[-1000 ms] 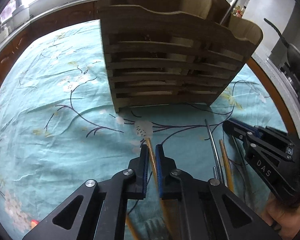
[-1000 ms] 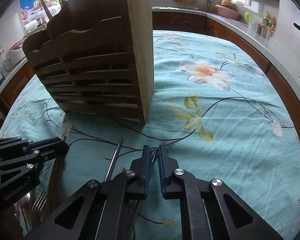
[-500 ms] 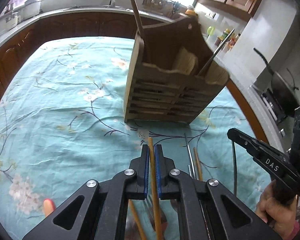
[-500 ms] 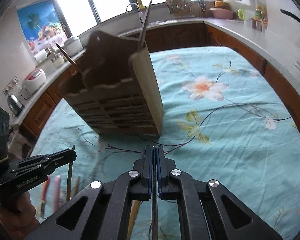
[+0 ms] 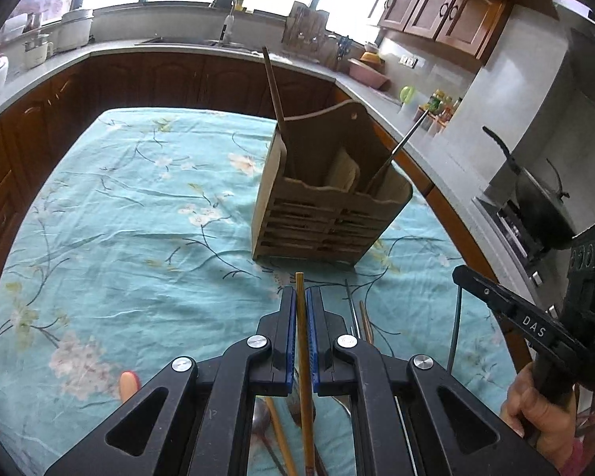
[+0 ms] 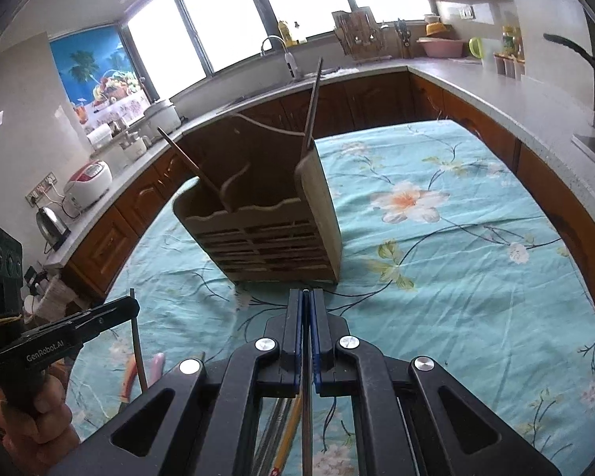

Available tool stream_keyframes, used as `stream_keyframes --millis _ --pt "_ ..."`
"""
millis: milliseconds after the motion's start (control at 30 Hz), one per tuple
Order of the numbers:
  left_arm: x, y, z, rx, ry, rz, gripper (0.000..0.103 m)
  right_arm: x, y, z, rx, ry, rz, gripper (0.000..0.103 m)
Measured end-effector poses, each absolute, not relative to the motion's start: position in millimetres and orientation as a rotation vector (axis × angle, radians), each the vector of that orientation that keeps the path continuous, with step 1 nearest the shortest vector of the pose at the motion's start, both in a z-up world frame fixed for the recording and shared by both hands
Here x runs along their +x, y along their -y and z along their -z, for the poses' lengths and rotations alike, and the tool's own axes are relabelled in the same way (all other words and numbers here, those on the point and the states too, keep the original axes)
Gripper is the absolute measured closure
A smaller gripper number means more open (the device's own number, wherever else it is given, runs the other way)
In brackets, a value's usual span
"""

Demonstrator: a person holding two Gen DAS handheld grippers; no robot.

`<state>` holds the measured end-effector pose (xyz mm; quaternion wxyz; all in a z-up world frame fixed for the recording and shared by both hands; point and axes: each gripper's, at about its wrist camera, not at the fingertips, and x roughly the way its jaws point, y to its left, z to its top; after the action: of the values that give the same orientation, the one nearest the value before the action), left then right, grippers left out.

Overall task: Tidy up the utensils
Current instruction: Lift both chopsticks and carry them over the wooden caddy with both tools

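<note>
Chopstick [image 5: 302,341] pinched in left gripper [image 5: 301,297] points toward holder [image 5: 325,214].

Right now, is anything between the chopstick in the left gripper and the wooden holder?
Nothing visible. The left gripper holds the chopstick above bare cloth, and the holder stands ahead with open compartments at the top.

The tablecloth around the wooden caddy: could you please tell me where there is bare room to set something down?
Bare tablecloth lies left of the wooden caddy and, in the right wrist view, right of it toward the counter edge. It is crowded in front of the caddy, where loose utensils lie below both hand-held grippers.
</note>
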<state>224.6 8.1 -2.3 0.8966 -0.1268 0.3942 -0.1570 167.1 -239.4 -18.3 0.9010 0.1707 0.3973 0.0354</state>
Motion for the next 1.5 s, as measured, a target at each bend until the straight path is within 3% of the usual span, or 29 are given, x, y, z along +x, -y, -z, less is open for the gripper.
stream_keyframes --millis 700,1500 --pt "166 -50 -54 -0.313 -0.674 0.318 0.099 137 235 -43 0.337 -0.653 -0.089 0.099" --pt "195 -72 -92 -0.41 -0.471 0.298 0.1 165 259 -96 0.358 -0.445 -0.068 0.099"
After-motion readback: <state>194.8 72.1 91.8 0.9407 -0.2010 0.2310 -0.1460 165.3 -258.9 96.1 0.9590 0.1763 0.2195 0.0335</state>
